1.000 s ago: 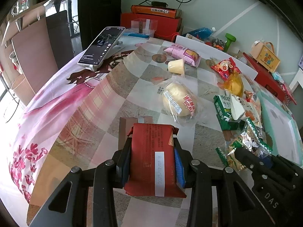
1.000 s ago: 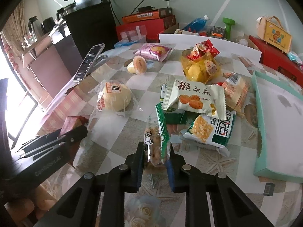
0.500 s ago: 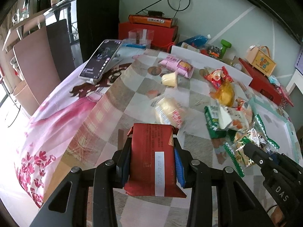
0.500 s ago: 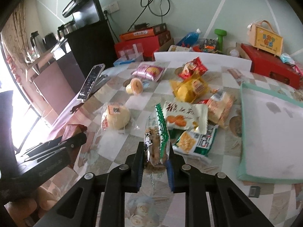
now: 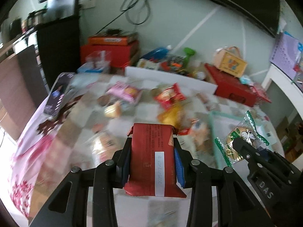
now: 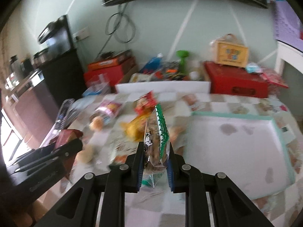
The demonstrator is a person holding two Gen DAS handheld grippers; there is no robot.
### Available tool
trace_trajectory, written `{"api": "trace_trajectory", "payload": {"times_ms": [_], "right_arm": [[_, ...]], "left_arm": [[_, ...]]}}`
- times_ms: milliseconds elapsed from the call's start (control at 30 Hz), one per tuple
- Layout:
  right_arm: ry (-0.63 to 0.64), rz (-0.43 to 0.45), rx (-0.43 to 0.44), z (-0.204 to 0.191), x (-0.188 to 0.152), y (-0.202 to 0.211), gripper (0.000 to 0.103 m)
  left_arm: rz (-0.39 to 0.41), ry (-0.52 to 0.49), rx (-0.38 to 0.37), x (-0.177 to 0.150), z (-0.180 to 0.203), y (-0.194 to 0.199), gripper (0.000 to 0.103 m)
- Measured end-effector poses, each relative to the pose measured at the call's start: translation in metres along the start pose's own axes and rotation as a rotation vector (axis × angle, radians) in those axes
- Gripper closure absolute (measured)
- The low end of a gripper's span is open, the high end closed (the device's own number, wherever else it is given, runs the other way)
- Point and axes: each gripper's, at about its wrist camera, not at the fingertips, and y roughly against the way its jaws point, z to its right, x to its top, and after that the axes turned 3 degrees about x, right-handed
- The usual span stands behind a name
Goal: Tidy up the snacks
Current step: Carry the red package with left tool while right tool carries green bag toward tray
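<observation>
The dark red foil snack packet (image 5: 153, 158) sits clamped in the left tool (image 5: 152, 163); the clear, green-edged cookie bag (image 6: 155, 141) is pinched thinly in the right tool (image 6: 154, 167), above the counter (image 6: 121, 138). That slippery film could slide out before reaching the mint-rimmed white tray (image 6: 236, 147) ahead-right.

Mounted just behind each pair of fingers, angled down across the table (image 5: 62, 132) toward the far wall. Left view close over its red packet (image 5: 153, 158), right view over the teal tray (image 6: 234, 138); shared between both: scattered snacks, red boxes, each other's gripper
</observation>
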Motion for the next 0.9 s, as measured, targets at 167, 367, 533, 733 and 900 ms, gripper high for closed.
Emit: {"api": "trace_trajectory", "payload": {"times_ms": [167, 367, 533, 733, 900], "right_arm": [[-0.086, 0.024, -0.082, 0.041, 0.014, 0.002, 0.081], [-0.22, 0.025, -0.211, 0.089, 0.025, -0.003, 0.081], [-0.309, 0.032, -0.326, 0.131, 0.027, -0.006, 0.081], [-0.382, 0.012, -0.45, 0.175, 0.016, -0.008, 0.081], [-0.437, 0.007, -0.557, 0.204, 0.006, -0.006, 0.081]], "left_arm": [[0.021, -0.055, -0.069, 0.018, 0.04, -0.003, 0.062], [0.01, -0.088, -0.146, 0.031, 0.083, -0.021, 0.062], [-0.028, -0.118, -0.195, 0.032, 0.116, -0.047, 0.062], [-0.057, -0.179, -0.246, 0.026, 0.156, -0.07, 0.062], [-0.077, -0.241, -0.294, 0.015, 0.187, -0.083, 0.062]]}}
